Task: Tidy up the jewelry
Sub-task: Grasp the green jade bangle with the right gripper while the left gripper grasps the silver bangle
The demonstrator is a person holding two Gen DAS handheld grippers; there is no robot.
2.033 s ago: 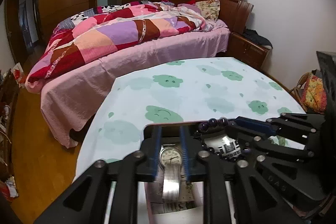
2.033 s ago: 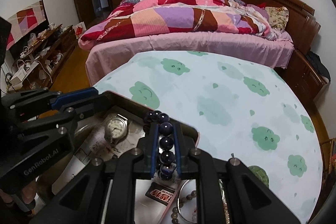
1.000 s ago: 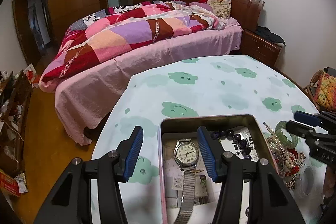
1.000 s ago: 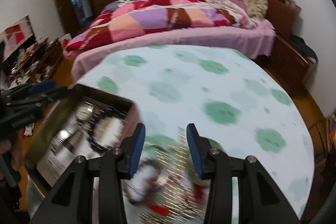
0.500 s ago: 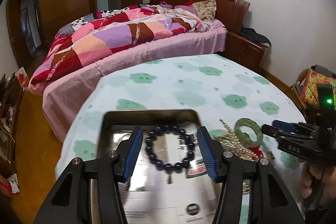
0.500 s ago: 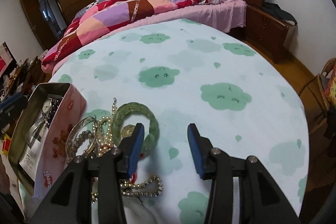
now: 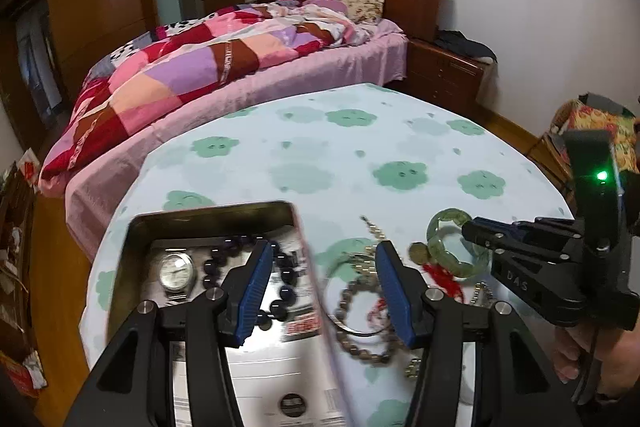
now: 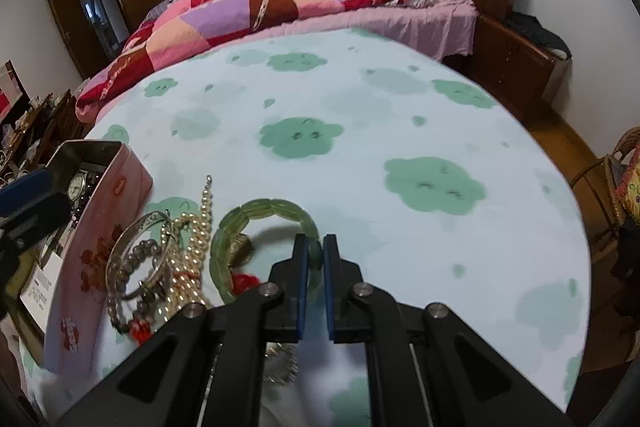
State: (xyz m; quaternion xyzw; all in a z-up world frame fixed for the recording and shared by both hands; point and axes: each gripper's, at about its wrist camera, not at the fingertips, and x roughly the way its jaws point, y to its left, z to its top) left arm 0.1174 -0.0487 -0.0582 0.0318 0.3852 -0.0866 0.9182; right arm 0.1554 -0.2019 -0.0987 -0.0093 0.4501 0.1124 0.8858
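My right gripper (image 8: pixel 315 254), lower centre, has just closed its jaws onto the green bangle (image 8: pixel 260 211) on the tablecloth (image 8: pixel 400 131). My left gripper (image 7: pixel 323 267) hangs half open, empty, over the tin (image 7: pixel 208 219) edge, lower left. "DAS" moulded on right gripper's arm; tin print probably too blurred to read.

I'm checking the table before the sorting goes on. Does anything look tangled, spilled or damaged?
Yes: beside the tin, a pearl necklace, a silver bangle and a bead bracelet lie heaped and overlapping on the tablecloth. Nothing looks broken. The right gripper is shut on the green bangle.
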